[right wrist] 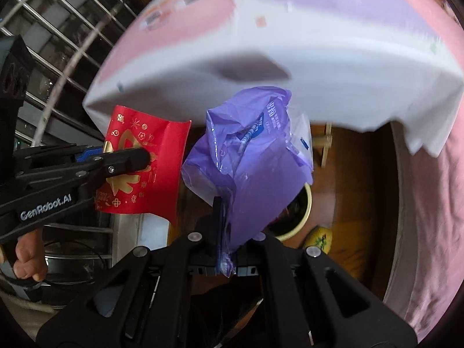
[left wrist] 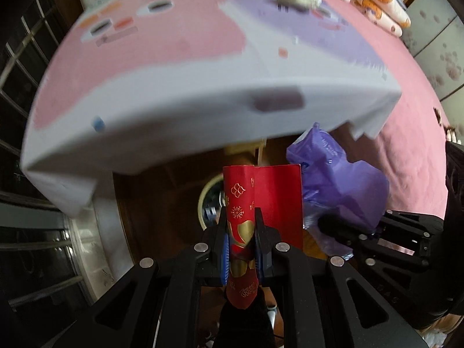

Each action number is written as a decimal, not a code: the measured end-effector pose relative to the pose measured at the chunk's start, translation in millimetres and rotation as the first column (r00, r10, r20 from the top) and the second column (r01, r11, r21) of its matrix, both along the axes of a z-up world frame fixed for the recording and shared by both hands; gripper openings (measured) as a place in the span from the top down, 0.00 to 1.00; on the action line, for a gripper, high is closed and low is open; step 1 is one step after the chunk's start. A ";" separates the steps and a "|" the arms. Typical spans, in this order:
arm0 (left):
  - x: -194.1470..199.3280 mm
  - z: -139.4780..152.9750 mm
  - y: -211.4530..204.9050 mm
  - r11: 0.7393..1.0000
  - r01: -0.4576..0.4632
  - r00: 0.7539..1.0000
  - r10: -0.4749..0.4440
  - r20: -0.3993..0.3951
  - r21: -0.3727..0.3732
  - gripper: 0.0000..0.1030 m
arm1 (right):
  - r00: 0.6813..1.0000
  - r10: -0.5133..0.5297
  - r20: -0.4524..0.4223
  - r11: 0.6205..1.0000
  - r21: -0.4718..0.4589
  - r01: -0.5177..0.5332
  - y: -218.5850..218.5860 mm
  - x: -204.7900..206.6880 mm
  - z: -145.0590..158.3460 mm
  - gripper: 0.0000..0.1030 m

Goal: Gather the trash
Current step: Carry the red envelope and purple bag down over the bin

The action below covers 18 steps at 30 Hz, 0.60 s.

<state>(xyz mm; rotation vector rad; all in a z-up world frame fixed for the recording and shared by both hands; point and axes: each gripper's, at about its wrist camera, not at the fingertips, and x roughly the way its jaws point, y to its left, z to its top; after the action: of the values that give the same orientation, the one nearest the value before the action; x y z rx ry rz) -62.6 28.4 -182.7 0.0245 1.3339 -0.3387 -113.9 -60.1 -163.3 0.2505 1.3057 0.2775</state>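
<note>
My left gripper (left wrist: 240, 220) is shut on a red paper packet (left wrist: 268, 200) with gold patterns, which sticks up between its fingers. The same red packet (right wrist: 162, 156) shows at the left of the right wrist view, clamped by the left gripper (right wrist: 139, 158). My right gripper (right wrist: 224, 217) is shut on a crumpled purple plastic bag (right wrist: 255, 168) that bulges above it. In the left wrist view the purple bag (left wrist: 342, 182) hangs at the right, with the right gripper (left wrist: 342, 229) below it. A round cream-rimmed bin (right wrist: 301, 217) lies on the floor under both loads, also partly seen as the bin (left wrist: 207, 200) behind the packet.
A big white, pink and lilac cardboard box (left wrist: 179, 92) lies on a pink bedspread (left wrist: 411, 116) and overhangs the brown wooden floor (right wrist: 351, 179). A barred window (right wrist: 58, 29) is at the left. A yellow-green slipper (right wrist: 319, 239) lies by the bin. A hand (right wrist: 27, 258) holds the left tool.
</note>
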 end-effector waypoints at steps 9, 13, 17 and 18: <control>0.8 -110.3 -10.4 0.999 -0.014 0.997 0.017 -0.076 0.045 0.87 | 0.993 -0.012 -0.118 1.000 -0.024 0.009 -7.2 -0.2 -112.6 0.97; 7.4 -156.8 -17.8 0.998 -0.022 0.996 0.027 -0.081 0.062 0.87 | 0.988 -0.024 -0.151 0.999 -0.046 0.018 -13.6 4.0 -168.0 0.97; 15.4 -208.4 -27.7 0.996 -0.022 0.993 0.031 -0.112 0.085 0.87 | 0.984 -0.022 -0.178 0.999 -0.051 0.013 -20.4 6.0 -218.3 0.97; 16.5 -220.7 -28.3 0.996 -0.024 0.992 0.035 -0.119 0.090 0.87 | 0.982 -0.022 -0.188 0.999 -0.048 0.014 -23.1 6.4 -230.2 0.97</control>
<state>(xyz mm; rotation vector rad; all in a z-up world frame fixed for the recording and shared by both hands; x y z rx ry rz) -46.1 0.1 -403.4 0.0588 1.4668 -0.2595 -107.5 -83.2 -393.5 0.2534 1.4952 0.2111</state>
